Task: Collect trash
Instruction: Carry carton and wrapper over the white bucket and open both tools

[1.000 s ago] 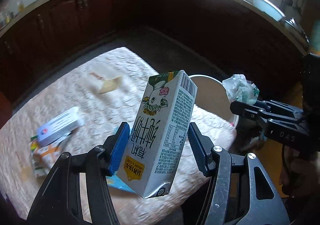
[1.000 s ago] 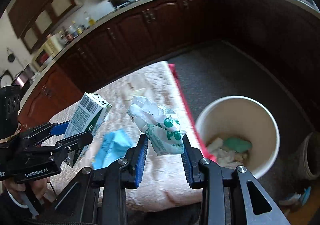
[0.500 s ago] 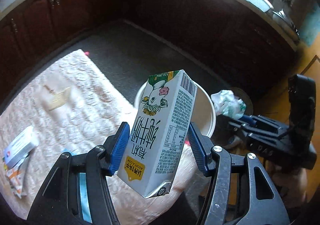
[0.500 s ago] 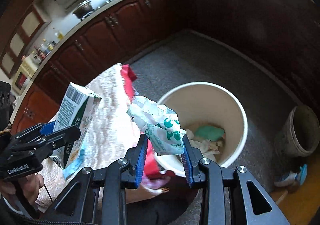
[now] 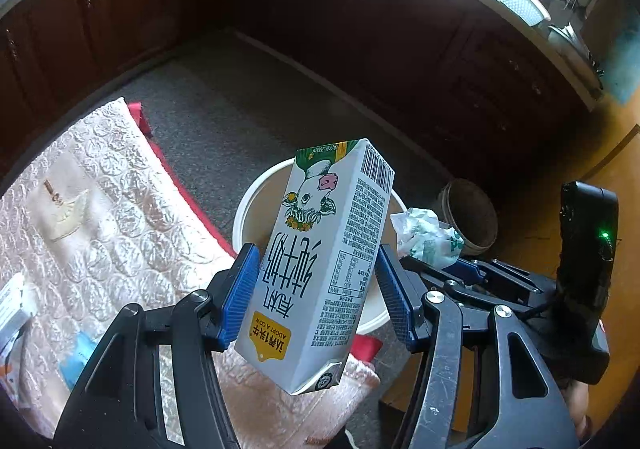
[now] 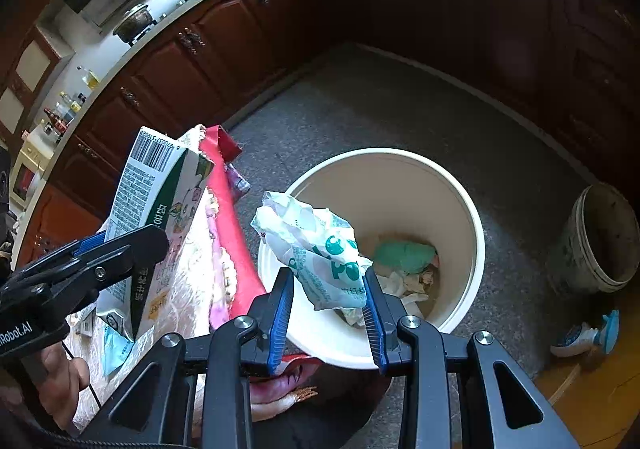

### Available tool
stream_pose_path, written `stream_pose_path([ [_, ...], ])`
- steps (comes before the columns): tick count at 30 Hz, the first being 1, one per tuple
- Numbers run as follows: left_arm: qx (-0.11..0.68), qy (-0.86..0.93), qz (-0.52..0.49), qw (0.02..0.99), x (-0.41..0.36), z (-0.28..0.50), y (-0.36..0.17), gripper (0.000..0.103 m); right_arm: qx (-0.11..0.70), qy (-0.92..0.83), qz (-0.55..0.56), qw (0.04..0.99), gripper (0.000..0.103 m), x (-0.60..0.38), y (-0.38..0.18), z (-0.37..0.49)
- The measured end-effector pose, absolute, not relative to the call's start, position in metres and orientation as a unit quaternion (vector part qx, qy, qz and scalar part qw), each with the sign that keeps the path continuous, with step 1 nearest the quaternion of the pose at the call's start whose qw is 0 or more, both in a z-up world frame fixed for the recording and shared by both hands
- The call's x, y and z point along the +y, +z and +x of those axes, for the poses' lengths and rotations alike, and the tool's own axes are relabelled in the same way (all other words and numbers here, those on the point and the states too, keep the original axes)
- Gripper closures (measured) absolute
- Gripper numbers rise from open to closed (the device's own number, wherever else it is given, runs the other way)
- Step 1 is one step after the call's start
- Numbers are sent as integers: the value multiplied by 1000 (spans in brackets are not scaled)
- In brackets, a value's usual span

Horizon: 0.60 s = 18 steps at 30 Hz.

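My left gripper [image 5: 318, 289] is shut on a white milk carton [image 5: 320, 261] with a cow drawing, held upside down above the near rim of a white trash bin [image 5: 250, 209]. My right gripper [image 6: 328, 305] is shut on a crumpled white and green plastic wrapper [image 6: 316, 249], held over the near edge of the same bin [image 6: 452, 193]. The bin holds paper scraps and a green piece. The carton [image 6: 152, 209] and left gripper [image 6: 84, 265] show at the left of the right wrist view. The wrapper [image 5: 428, 237] and right gripper [image 5: 464, 269] show at the right of the left wrist view.
A table with a quilted pink cloth [image 5: 100, 217] stands left of the bin, with a blue packet [image 5: 76, 357] and a box [image 5: 10, 305] on it. A small dirty bucket [image 6: 600, 241] stands right of the bin. Dark wooden cabinets [image 6: 224, 49] ring the grey floor.
Both grippers have moved from over the table toward the bin with their items still held. The bin now lies directly under them.
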State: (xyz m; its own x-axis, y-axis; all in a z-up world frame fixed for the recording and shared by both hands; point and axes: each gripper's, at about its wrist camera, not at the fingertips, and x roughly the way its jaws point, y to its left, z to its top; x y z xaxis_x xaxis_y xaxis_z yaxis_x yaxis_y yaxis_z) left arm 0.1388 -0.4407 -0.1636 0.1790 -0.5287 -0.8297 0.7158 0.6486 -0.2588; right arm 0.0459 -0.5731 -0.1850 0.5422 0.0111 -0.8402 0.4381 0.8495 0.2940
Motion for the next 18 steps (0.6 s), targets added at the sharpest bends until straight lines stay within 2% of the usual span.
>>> stream_pose_path([
  [2, 498, -408, 92, 760, -444, 140, -168, 45, 463, -129, 243, 843, 69, -575, -187, 46],
  [4, 503, -406, 89, 758, -445, 140, -172, 45, 463, -138, 243, 841, 50, -575, -190, 43],
  [5, 504, -406, 88, 757, -445, 141, -173, 45, 463, -144, 244, 840, 48, -576, -191, 43],
  [14, 516, -401, 79, 753, -441, 149, -180, 44, 472, -166, 255, 827, 48, -583, -200, 32],
  [18, 515, -406, 71, 751, -436, 148, -178, 35, 473, -169, 261, 824, 48, -584, -200, 29],
])
